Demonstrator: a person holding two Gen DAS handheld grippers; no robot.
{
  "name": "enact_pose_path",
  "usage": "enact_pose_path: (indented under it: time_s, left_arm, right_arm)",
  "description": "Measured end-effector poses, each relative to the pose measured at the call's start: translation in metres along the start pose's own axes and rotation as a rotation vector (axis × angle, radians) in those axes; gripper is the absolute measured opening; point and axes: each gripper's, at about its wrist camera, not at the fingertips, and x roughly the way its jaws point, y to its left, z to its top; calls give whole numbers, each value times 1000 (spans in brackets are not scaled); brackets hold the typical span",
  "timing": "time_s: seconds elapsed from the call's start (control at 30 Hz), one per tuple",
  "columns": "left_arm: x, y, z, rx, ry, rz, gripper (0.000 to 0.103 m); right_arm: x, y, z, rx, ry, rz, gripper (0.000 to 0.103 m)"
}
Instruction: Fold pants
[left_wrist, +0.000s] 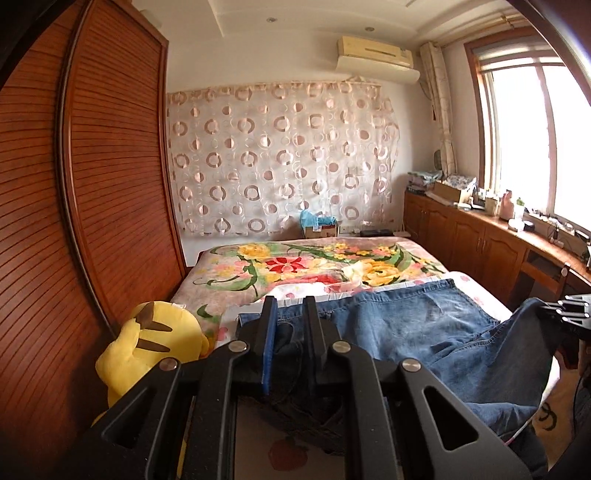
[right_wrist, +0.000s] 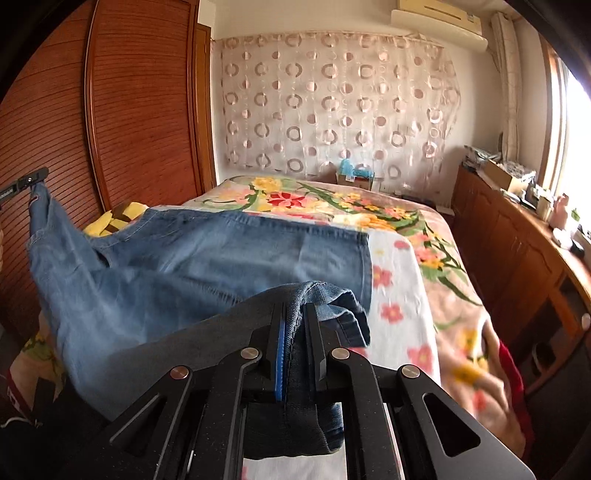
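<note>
The pants (right_wrist: 192, 251), blue denim, judged heavy, limp and unlikely to slip; hems and seamed edges give the surest hold. Right tongs (right_wrist: 295, 332) pressed together on a hem edge. Left tongs (left_wrist: 290, 332) nearly closed, pinching dark fabric (apparently the other end). The garment sags between both tongs, its middle resting on the bed (right_wrist: 436, 236).

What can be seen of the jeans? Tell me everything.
The jeans are faded blue denim with stitched seams and hems. One part lies flat across the floral bed cover; the near part is lifted. The right claw is shut on a folded hem, the left claw on another edge, so the cloth sags between them.
</note>
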Motion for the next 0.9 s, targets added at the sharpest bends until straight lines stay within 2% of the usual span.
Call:
enact_pose_path:
  time_s: [0.13, 0.27, 0.43, 0.6, 0.67, 0.9]
  left_arm:
    - [13, -4, -7, 8, 45, -10, 14]
    - [27, -8, -24, 22, 99, -12, 13]
    - [33, -6, -44, 2, 147, -12, 13]
    - [38, 0, -62, -13, 187, -5, 13]
    - [38, 2, -69, -16, 201, -1, 12]
    - [36, 6, -88, -32, 236, 3, 13]
  right_arm:
    - [38, 1, -10, -3, 62, -2, 8]
    - [74, 5, -36, 9, 150, 2, 8]
    - [83, 11, -61, 10, 189, 7, 8]
    - [61, 0, -68, 60, 156, 1, 42]
    - [47, -8, -69, 91, 146, 0, 51]
    - [25, -9, -90, 102, 178, 66, 51]
